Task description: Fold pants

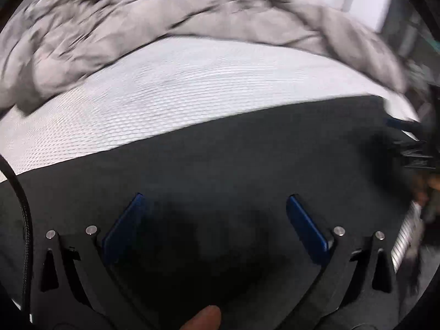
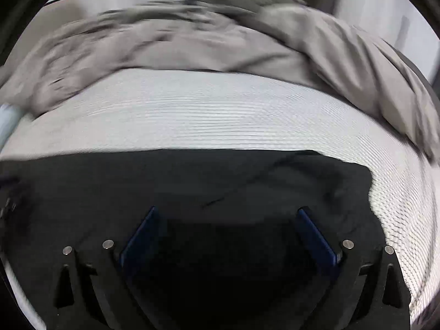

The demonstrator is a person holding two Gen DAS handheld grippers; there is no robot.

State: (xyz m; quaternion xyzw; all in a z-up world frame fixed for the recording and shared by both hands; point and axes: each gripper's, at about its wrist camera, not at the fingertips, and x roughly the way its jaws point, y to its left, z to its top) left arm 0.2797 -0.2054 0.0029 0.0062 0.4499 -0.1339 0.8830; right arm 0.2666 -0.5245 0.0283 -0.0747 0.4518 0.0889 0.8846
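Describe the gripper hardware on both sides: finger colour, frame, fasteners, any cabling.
Left gripper and right gripper match: flat blue finger pads on black angular linkage frames with round silver pins. A black braided cable runs along the left one's edge.

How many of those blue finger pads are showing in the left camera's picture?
3. Two belong to the left gripper, wide open over the black pants: one pad left, one right. A third, blurred, pokes in at the right edge; others may be hidden.
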